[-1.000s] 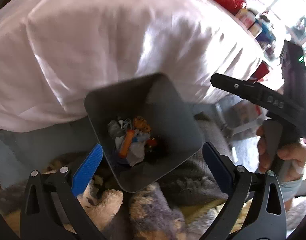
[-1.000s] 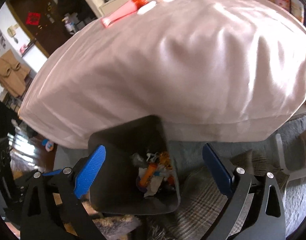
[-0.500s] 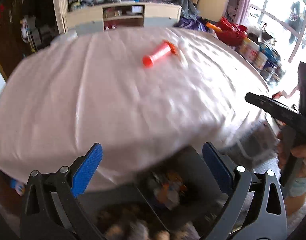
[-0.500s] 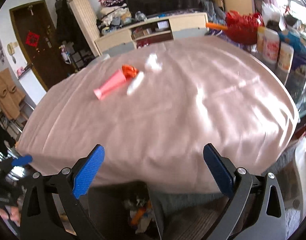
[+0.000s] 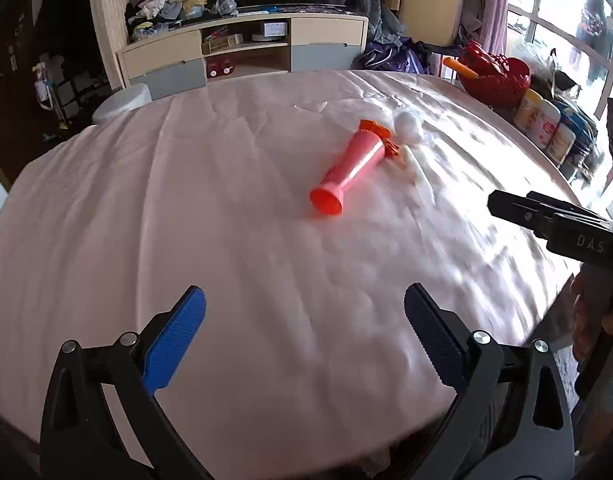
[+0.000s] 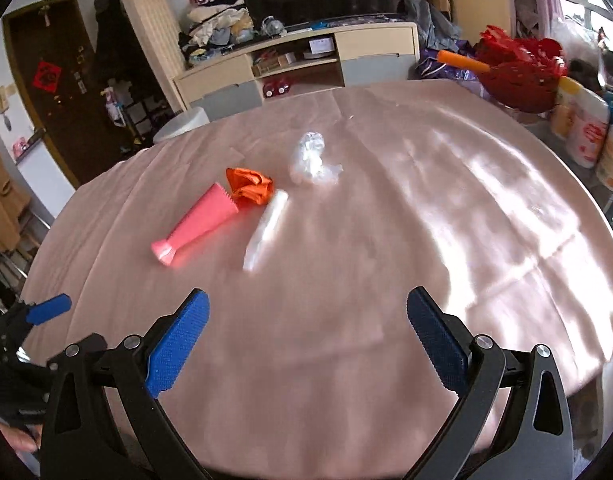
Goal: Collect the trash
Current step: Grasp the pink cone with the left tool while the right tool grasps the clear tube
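Only right view | white tube [image 6: 265,230] clear | left view: glare-hidden

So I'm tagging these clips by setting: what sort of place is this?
Most likely a lived-in living room at home: a TV cabinet with clothes heaped on it, a dark front door, and a cloth-covered table in the middle.

Pink tube [image 6: 196,226] lying flat; orange wrapper [image 6: 250,188] touching its end; white roll [image 6: 266,230] beside; crumpled plastic [image 6: 312,158] near.
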A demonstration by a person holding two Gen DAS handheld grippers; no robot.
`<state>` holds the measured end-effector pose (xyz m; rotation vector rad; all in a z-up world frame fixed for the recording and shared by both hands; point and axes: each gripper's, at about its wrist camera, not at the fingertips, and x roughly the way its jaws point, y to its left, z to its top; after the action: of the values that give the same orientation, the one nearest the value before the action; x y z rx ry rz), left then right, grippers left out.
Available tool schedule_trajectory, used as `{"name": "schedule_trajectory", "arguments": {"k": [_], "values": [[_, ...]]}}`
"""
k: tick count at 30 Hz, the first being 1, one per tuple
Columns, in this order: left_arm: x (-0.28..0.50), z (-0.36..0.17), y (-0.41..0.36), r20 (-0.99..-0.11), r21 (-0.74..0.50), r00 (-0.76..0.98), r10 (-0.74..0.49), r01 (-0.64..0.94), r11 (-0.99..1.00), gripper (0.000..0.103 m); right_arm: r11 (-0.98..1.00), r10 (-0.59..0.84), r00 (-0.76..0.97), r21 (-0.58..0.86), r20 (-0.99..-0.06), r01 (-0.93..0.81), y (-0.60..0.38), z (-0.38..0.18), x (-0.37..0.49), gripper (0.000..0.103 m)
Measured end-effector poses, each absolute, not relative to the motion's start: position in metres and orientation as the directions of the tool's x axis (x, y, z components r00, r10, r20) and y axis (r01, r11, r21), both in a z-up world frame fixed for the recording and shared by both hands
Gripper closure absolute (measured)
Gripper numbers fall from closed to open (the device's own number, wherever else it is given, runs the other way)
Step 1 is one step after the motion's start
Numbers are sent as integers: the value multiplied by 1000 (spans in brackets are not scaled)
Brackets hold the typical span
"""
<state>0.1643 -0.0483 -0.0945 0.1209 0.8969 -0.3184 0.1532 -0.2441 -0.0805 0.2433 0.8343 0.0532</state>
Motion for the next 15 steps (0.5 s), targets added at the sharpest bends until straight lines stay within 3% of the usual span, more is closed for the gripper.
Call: {"name": "schedule_trajectory", "arguments": {"k": [1,4,6,8,15], "values": [[171,-97,-50,-784,-36,578,-228,325,945,10,972,141,670,231,-728,47,-241,-81,162,6],[190,-104,-55,-784,-49,567,-251,347,937,18,972,154,654,232,-740,33,-233,-85,182,29],[199,-107,-60,-783,-51,562,-265,366,929,24,973,164,640,230,-751,20,-227,-88,194,50],[207,-110,-66,-782,-44,561,-270,383,923,29,975,170,624,221,-762,4,-218,-92,204,58],[238,-123,-84,-788,-39,543,-291,428,903,38,985,136,604,171,-785,2,-206,-100,222,61]]}}
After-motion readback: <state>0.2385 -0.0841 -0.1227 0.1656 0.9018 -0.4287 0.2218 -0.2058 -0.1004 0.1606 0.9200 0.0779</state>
